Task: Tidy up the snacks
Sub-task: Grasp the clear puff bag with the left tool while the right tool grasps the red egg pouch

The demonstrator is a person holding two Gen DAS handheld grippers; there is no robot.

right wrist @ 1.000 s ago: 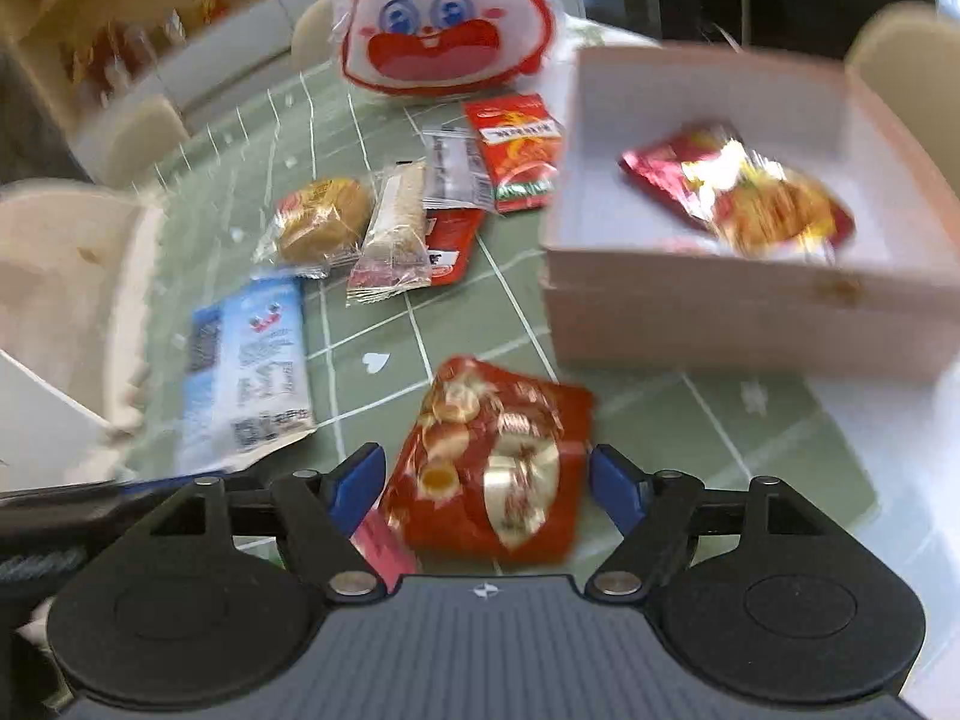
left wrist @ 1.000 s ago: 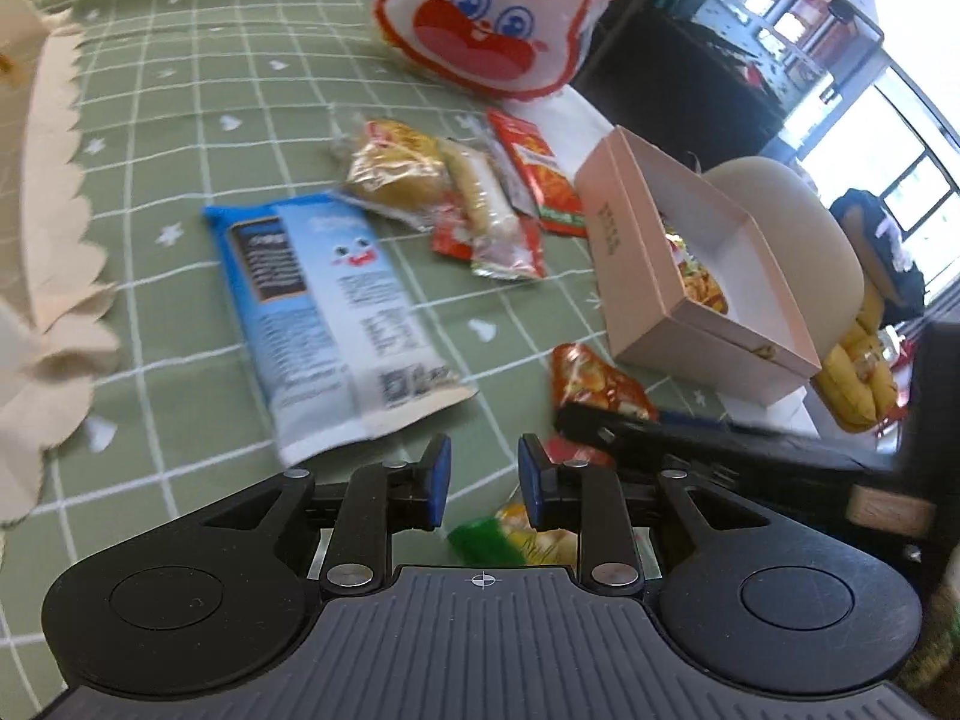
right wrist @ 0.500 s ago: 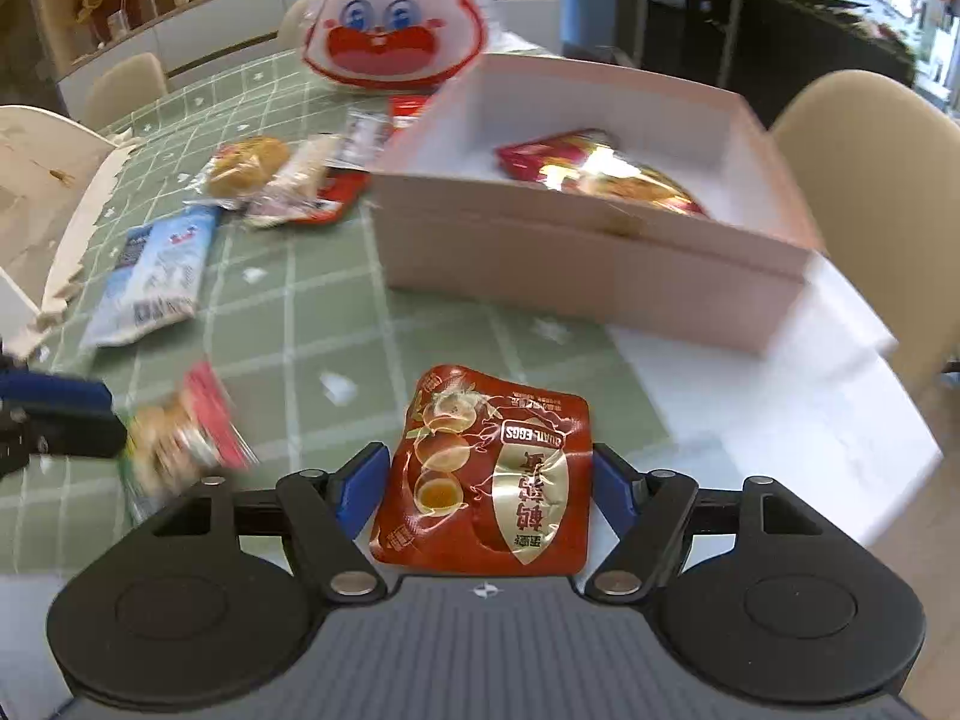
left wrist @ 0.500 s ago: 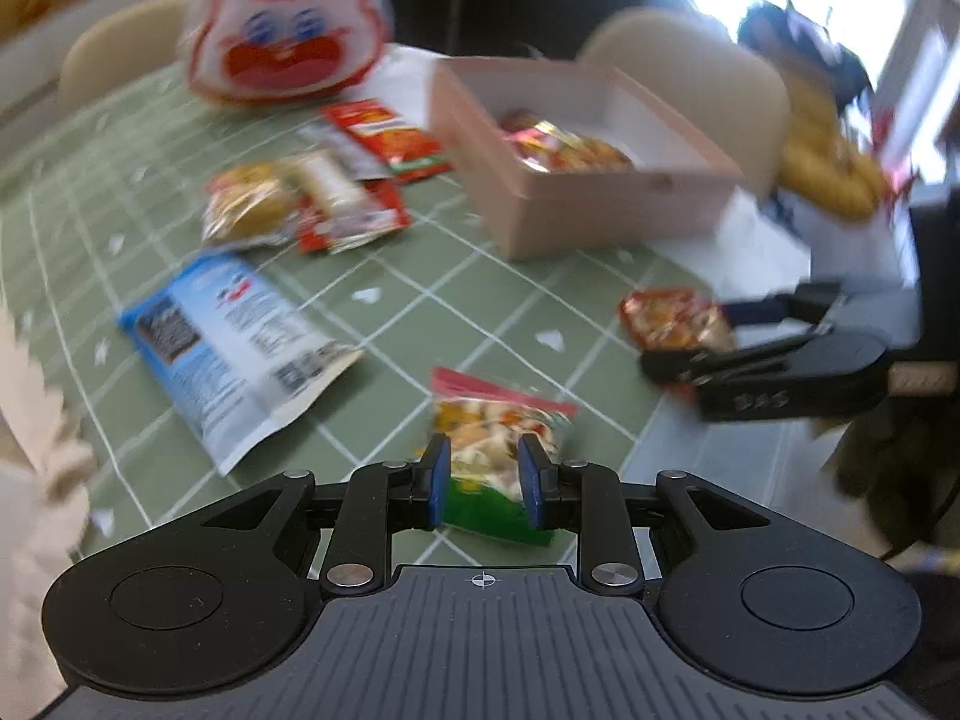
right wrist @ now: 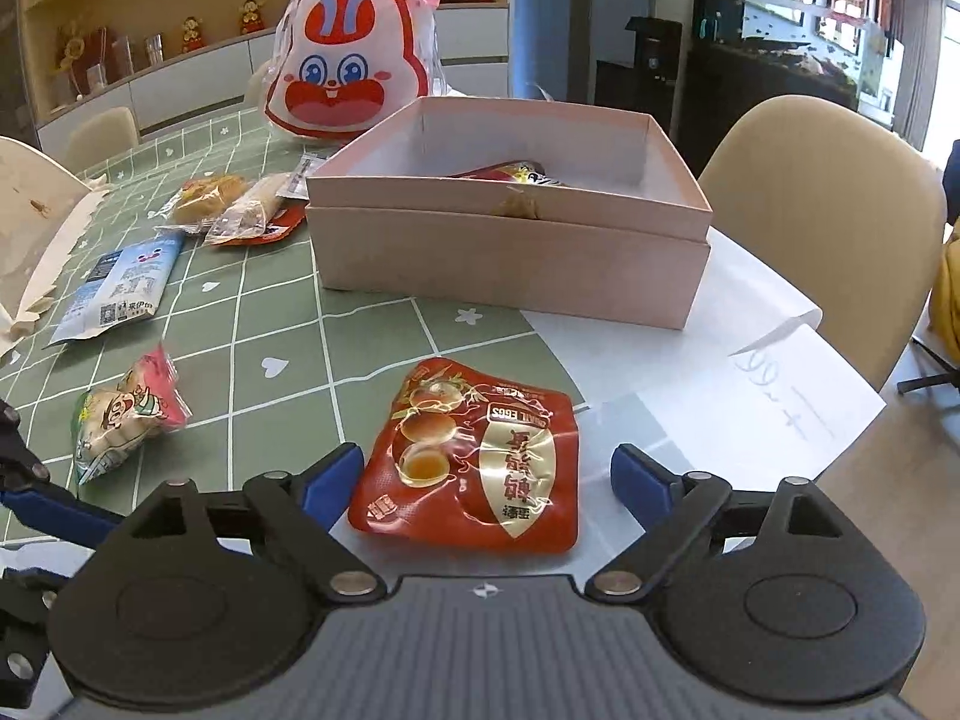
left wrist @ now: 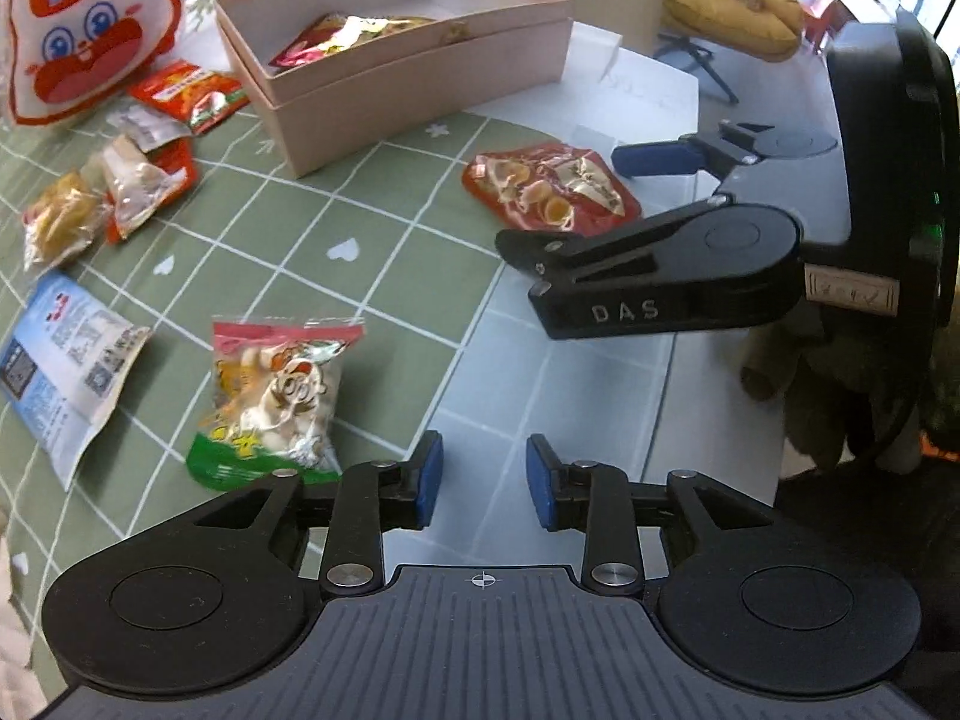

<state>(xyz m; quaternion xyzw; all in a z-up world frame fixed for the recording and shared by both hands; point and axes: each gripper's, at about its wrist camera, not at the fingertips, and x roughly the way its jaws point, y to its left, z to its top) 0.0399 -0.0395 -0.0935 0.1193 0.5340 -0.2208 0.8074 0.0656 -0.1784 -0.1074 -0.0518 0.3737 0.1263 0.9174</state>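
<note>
Pink box: the cardboard box [right wrist: 510,252] sits open on my table, one red and yellow snack packet [left wrist: 354,36] lying inside it.
Table cover: green checked cloth [left wrist: 360,252] with white hearts; white paper [right wrist: 690,372] lies beside and under the box's right end.
Right gripper: my right gripper [right wrist: 486,483] has just been opening, and its blue pads now stand wide apart on either side of the red quail-egg pouch [right wrist: 474,462]. From the left wrist view the pouch [left wrist: 549,189] lies flat on the table edge, and neither pad presses on it.
Left gripper: my left gripper [left wrist: 483,480] has also just been opening; its pads stand a little apart with only the pale floor showing between them.
Cartoon packet: the green, yellow and pink snack bag [left wrist: 276,396] lies on the cloth just left of my left gripper, free of both pads.
Other snacks: a blue and white packet [left wrist: 66,372] lies near the left edge; a bun [right wrist: 207,198], a wrapped cake bar [right wrist: 252,213] and red sachets [left wrist: 189,93] cluster left of the box.
Background: a rabbit-face bag [right wrist: 348,69] stands behind the box, and a beige chair [right wrist: 822,216] is to its right.
</note>
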